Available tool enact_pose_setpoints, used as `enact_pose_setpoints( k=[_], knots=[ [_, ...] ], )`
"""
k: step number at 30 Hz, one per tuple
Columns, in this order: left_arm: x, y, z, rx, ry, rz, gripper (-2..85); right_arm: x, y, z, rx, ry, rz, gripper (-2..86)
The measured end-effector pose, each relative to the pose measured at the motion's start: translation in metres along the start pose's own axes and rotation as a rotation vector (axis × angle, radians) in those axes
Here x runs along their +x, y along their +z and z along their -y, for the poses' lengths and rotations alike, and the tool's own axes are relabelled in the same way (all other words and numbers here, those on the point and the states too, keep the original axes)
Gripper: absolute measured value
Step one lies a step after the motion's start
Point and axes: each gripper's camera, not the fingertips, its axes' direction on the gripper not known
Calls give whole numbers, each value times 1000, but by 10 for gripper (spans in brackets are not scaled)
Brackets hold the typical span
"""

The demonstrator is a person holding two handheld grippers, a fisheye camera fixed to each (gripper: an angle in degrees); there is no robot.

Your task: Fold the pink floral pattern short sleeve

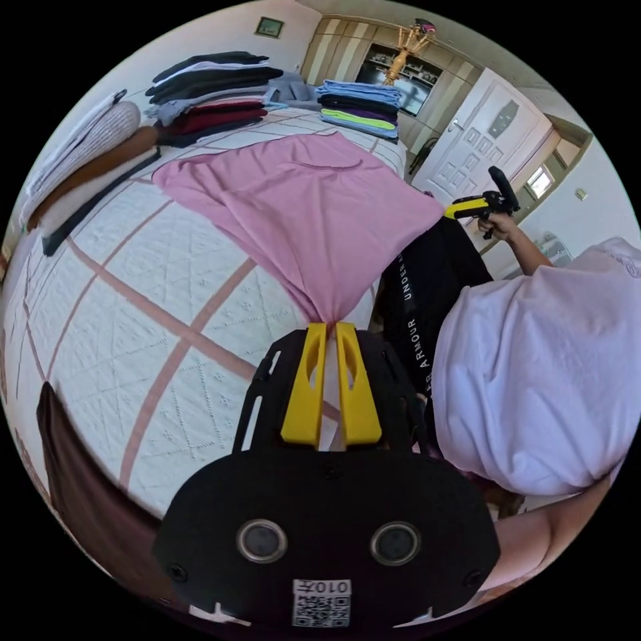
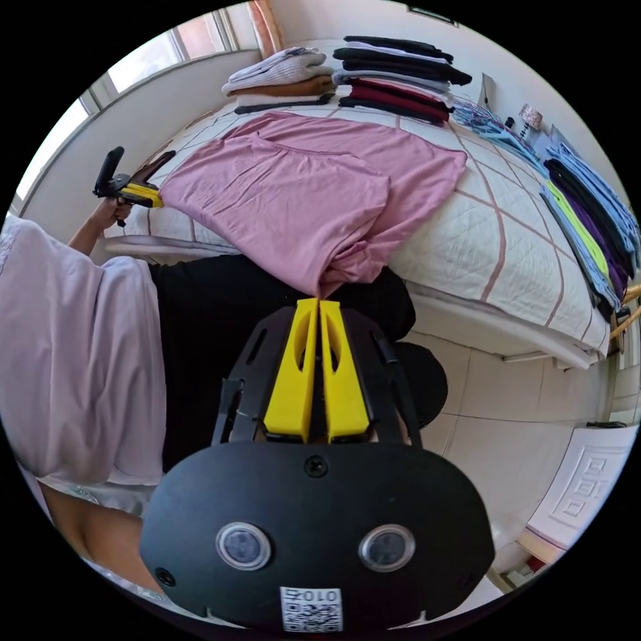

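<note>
Stretching shirt [image 1: 300,200] lengthwise btwn grippers

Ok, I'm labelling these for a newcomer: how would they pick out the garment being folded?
Start at the white quilted bed with folded stacks along its far side. The pink shirt lies spread across the near part, both grippers pinching its edge. It is the one garment lying open, not stacked.

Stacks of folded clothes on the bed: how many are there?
3. A light and tan stack is nearest the window, a dark and maroon stack beside it, and a blue, green and purple stack along the far edge.
</note>
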Motion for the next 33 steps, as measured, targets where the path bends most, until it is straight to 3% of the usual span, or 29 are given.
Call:
enact_pose_setpoints(
  k=[3, 7, 10, 14, 21, 25, 28, 33],
  knots=[
    [-2, -10, -5, -10, 19, -13, 37, -7, -4, 0, -19, -16, -42, 23],
    [-6, -29, -8, -99, 6, 112, 46, -7, -20, -3, -3, 8, -94, 21],
    [-4, -52, 9, 7, 35, 162, 43, -6, -45, 2, 106, 25, -106, 22],
    [-14, -54, 57, 167, 74, 83, 35, -7, -67, 39, 236, -13, -121, 29],
    [-37, -4, 128, 86, 98, 125, 31, 1, -55, 116, 247, -96, -74, 34],
    [-74, 30, 134, 7, 28, 6, 39, 22, -30, 137, 190, -71, 7, 32],
    [-89, 3, 131, 117, 18, -71, 51, 41, -8, 148, 43, -45, 62, 31],
    [-175, -52, 136, 254, -227, 81, 72, 89, -70, 159, 280, 41, -7, 46]
  ],
)
